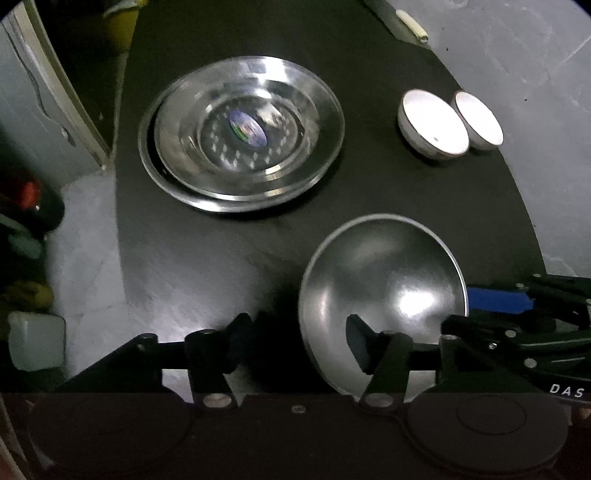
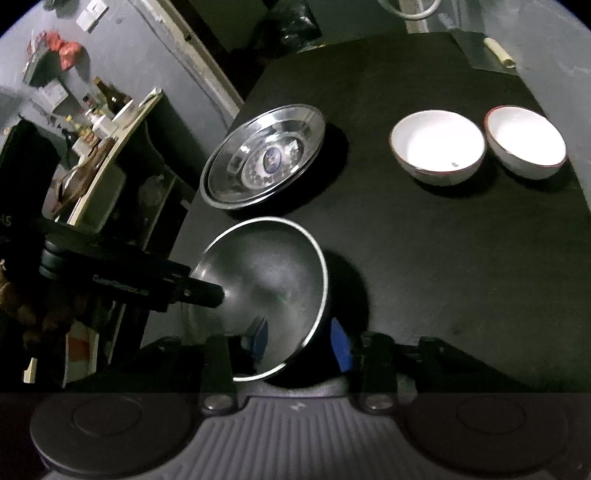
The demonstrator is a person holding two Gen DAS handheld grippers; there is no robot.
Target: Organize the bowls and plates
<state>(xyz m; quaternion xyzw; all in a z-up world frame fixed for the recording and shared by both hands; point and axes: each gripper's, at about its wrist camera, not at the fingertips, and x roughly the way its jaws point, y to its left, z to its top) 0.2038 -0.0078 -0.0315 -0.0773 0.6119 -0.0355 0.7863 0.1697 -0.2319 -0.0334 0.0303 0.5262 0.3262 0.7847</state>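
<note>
A steel bowl stands on the black table between both grippers and looks tilted. My left gripper is open and straddles the bowl's near-left rim, one finger inside and one outside with a gap. My right gripper is open too, its blue pads on either side of the rim and not pressing it. Behind lie stacked steel plates. Two white bowls sit side by side at the far right.
The table's left edge drops to a grey floor, where a white container stands. A shelf with bottles is off to the left. A pale roll lies at the far corner. Bare tabletop shows right of the steel bowl.
</note>
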